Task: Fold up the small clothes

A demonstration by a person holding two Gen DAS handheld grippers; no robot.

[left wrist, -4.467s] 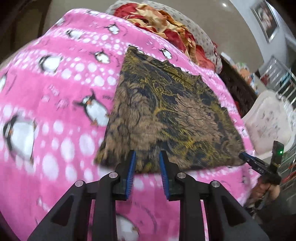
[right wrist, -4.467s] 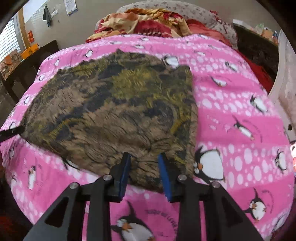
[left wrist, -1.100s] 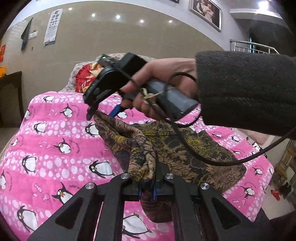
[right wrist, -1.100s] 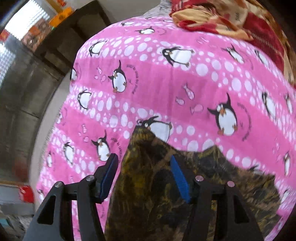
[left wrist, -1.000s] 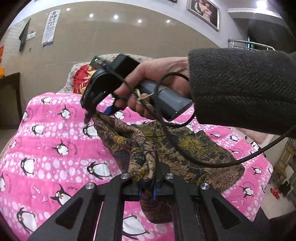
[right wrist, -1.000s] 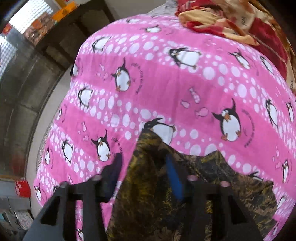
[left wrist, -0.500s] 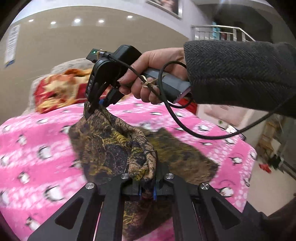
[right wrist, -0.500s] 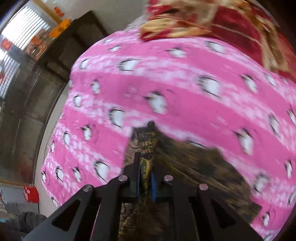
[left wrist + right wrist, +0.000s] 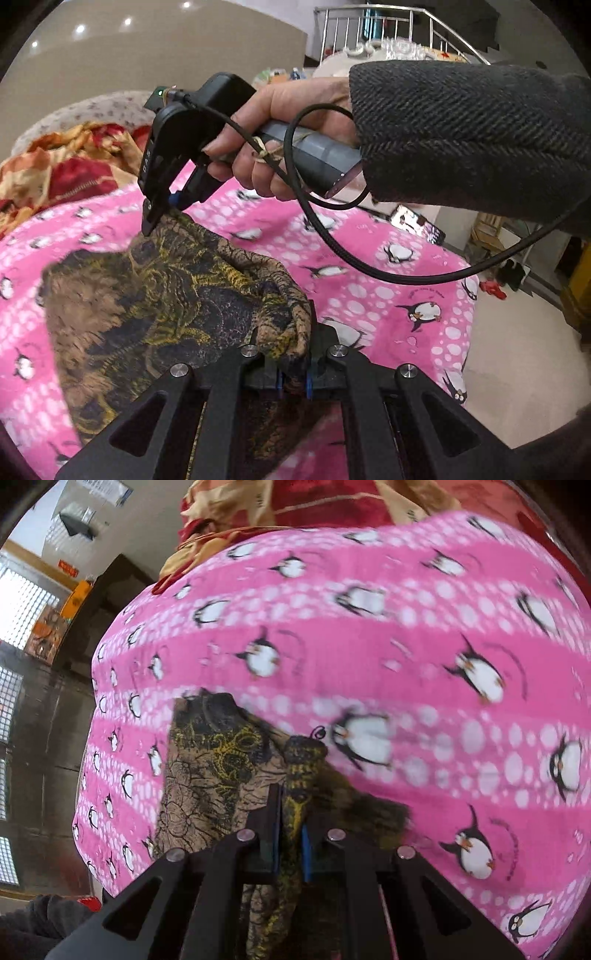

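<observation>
Pinching cloth point(image 9: 192, 295) between both tools

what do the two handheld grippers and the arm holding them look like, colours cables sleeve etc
Both are black, with angular cut-out finger arms, silver bolts and blue pads. The right gripper has a black head with a green light, white lettering down its side, a grey handle and a looping black cable. The sleeve is dark grey herringbone wool. The left gripper shows only its finger arms.
</observation>
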